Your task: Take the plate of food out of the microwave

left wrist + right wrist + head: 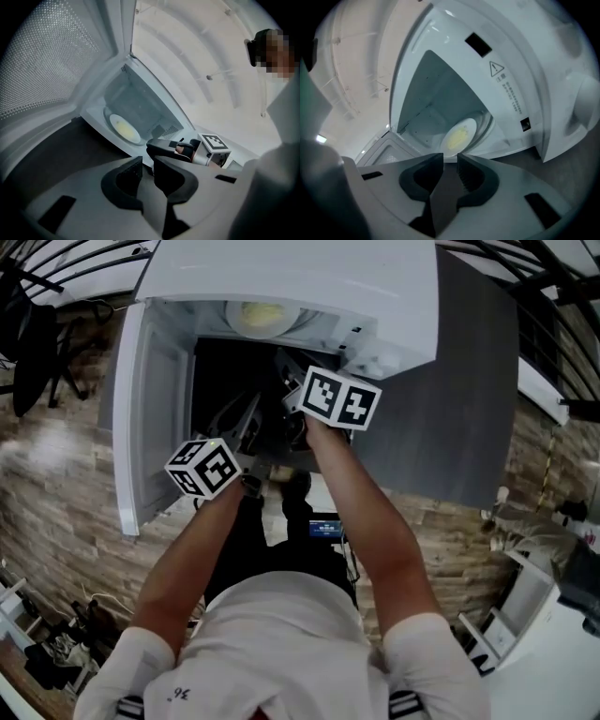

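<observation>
So the white microwave [309, 277] stands on the dark grey bench [469, 409] with its door [150, 409] swung wide open to the person's left. Inside, the plate [262, 315] lies flat on the cavity floor, on what looks like a round glass tray, and the pale yellow food [459, 137] is spread over its middle. Neither claw touches the plate.

The person leans over the bench's near edge, both bare forearms stretched toward the opening. The left claw [148, 159] is held low in front of the cavity, just inside the line of the open door, with its jaws a narrow gap apart and nothing between them. The right claw [450, 157] is a little further forward, near the mouth of the cavity. Its jaws also stand slightly apart and hold nothing, and the plate shows just beyond their tips. In the left gripper view the right claw appears off to the side, beside the microwave's front, with its marker cube facing up. Brown wood-look flooring [56, 484] runs under and around the bench.
</observation>
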{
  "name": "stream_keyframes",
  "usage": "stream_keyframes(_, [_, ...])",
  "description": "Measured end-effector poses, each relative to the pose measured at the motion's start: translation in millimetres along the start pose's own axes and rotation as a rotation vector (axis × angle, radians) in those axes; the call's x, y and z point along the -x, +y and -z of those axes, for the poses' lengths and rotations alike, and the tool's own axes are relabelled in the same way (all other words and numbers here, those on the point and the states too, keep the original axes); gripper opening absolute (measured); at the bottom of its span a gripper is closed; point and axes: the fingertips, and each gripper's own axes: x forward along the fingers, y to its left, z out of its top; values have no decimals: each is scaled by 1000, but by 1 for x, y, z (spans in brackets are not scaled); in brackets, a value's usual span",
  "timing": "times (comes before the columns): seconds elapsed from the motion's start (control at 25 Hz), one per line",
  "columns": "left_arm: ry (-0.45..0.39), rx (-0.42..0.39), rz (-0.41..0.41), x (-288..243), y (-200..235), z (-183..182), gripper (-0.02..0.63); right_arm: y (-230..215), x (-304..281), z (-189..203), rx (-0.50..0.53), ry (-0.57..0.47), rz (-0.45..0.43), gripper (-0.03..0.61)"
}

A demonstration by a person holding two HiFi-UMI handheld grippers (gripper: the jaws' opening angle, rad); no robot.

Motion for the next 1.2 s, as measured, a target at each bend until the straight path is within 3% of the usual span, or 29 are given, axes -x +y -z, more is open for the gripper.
stream_keyframes(0.28, [0, 21, -16, -13, 18, -4, 61, -18, -35, 2, -129, 3, 48, 71])
stream_keyframes(0.76, [12, 48, -20, -18, 29, -1, 61, -26, -57, -2, -289, -3, 33, 69])
stream_keyframes(1.2, [8, 64, -29, -18, 41, -4, 61, -31, -47, -1, -339, -34, 26, 31])
